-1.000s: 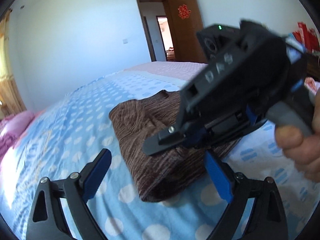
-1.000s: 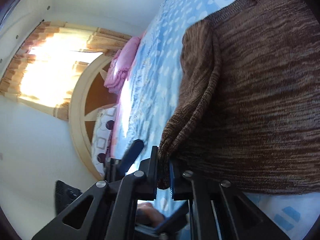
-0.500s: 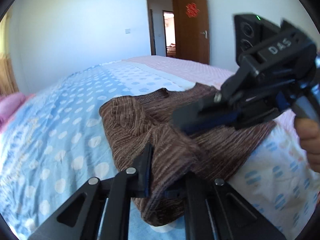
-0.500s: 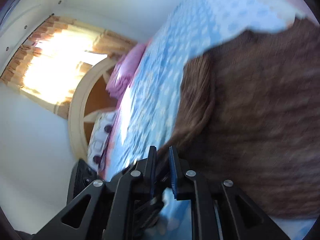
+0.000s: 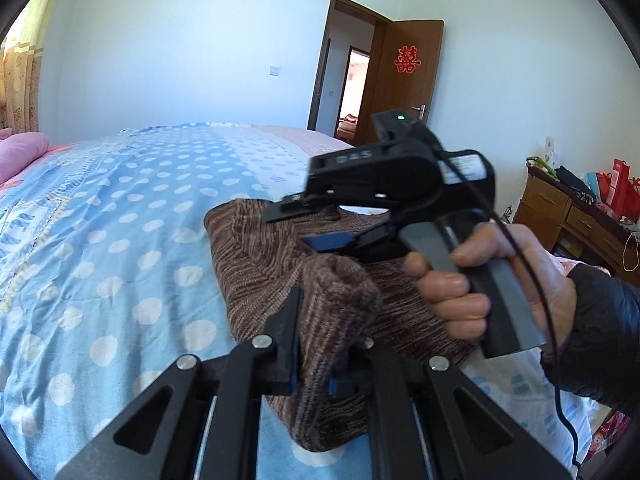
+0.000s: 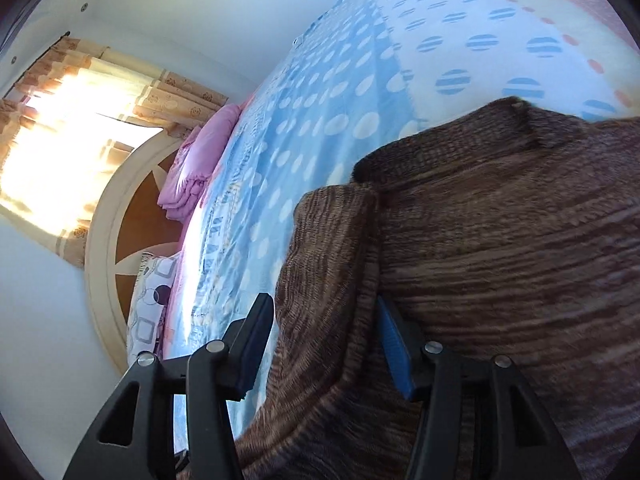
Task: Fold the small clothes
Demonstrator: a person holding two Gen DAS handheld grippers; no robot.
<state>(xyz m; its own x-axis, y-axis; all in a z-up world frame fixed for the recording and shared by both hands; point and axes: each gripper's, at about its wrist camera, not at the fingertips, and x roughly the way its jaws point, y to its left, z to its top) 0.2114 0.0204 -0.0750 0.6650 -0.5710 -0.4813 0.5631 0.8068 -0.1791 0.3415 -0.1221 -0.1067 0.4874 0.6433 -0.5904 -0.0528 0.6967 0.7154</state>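
**Right tongs released, left tongs clamped on the fold**

Opened since half a second ago, the right tongs (image 6: 326, 346) are spread around a raised sweater (image 5: 276, 256) fold, no longer pinching it. That brown sweater is spread on the bed (image 5: 120, 220). Its near fold is gripped by the left tongs (image 5: 316, 344), which are nearer, with the long axis running away from them.

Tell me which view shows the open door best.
The left wrist view. The brown door stands open at the far wall, past the bed, with a red paper-cut on it. The right wrist view shows none of it, only sweater, bedding and curtains.
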